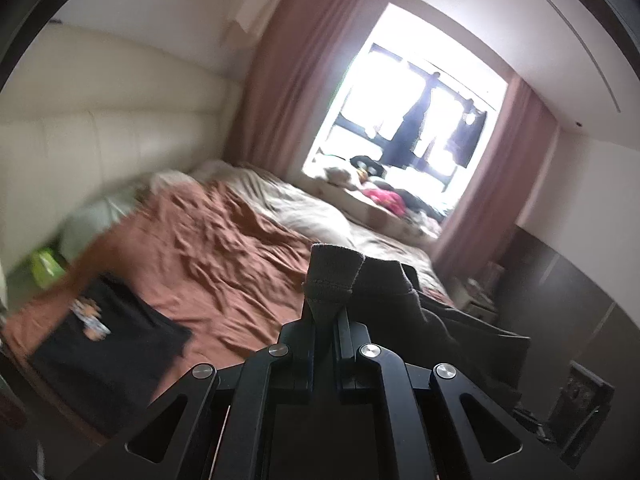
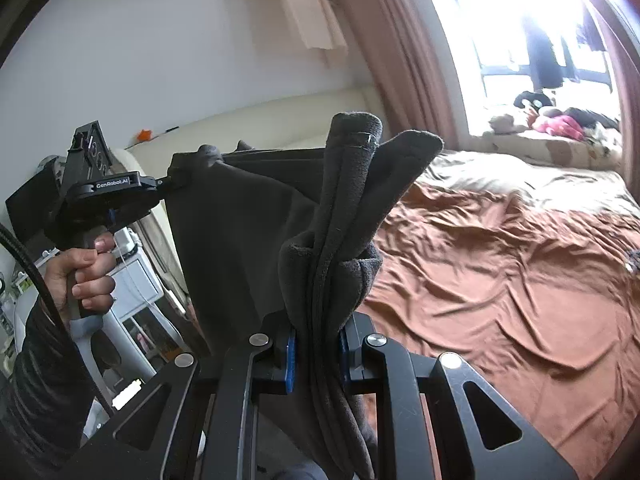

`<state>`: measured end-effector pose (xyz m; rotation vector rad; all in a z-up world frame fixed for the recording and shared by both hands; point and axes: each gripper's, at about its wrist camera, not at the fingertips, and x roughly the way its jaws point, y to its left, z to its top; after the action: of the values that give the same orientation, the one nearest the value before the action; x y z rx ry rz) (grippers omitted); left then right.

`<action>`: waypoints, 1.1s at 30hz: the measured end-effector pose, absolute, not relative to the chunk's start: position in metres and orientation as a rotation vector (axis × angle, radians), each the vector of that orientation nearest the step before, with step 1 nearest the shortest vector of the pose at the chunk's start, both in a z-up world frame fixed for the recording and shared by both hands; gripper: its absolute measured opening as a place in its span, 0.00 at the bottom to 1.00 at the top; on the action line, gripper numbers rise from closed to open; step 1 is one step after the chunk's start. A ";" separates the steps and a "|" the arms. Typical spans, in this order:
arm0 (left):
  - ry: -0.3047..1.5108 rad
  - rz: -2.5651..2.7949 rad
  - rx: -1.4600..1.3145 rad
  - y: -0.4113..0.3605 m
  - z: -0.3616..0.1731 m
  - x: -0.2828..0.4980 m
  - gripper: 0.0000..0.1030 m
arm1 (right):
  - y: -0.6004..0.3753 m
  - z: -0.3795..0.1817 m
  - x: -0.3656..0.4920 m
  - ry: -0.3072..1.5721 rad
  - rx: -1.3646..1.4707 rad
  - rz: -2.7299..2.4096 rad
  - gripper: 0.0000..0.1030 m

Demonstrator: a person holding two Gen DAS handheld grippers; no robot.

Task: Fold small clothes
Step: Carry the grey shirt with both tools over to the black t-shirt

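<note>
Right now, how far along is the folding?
Done: a black tee with a print lies flat on the brown sheet, seemingly folded. In hand: a dark garment hangs spread in the air between the left claw and right claw, both shut on it. Left: laying it down and folding it.

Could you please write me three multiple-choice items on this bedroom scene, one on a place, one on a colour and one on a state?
1. Where does the black printed T-shirt lie?
A. on the brown bedsheet
B. on the window ledge
C. in a claw

2. What colour are the curtains?
A. green
B. dusty pink
C. white

3. How is the dark grey garment held?
A. lying flat on the bed
B. by the right claw alone
C. by the right and the left claw, raised

Answers: 1 A, it lies spread on the sheet; 2 B, pink folds frame the window; 3 C, each claw pinches an edge.
</note>
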<state>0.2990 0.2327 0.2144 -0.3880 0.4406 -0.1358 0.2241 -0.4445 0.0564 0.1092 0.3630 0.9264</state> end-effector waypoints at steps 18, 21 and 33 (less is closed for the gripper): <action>0.380 0.108 -0.401 0.400 0.210 0.286 0.06 | -0.307 0.059 0.248 0.353 0.015 1.152 0.12; 0.384 0.149 -0.406 0.424 0.205 0.281 0.06 | -0.287 0.056 0.250 0.370 0.002 1.183 0.12; 0.362 0.270 -0.426 0.495 0.195 0.260 0.06 | -0.207 0.054 0.252 0.409 -0.086 1.310 0.12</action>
<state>0.2605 0.4954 0.1946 -0.4265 0.3623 0.2698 0.2515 -0.2066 0.0542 -0.0858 0.4090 1.3105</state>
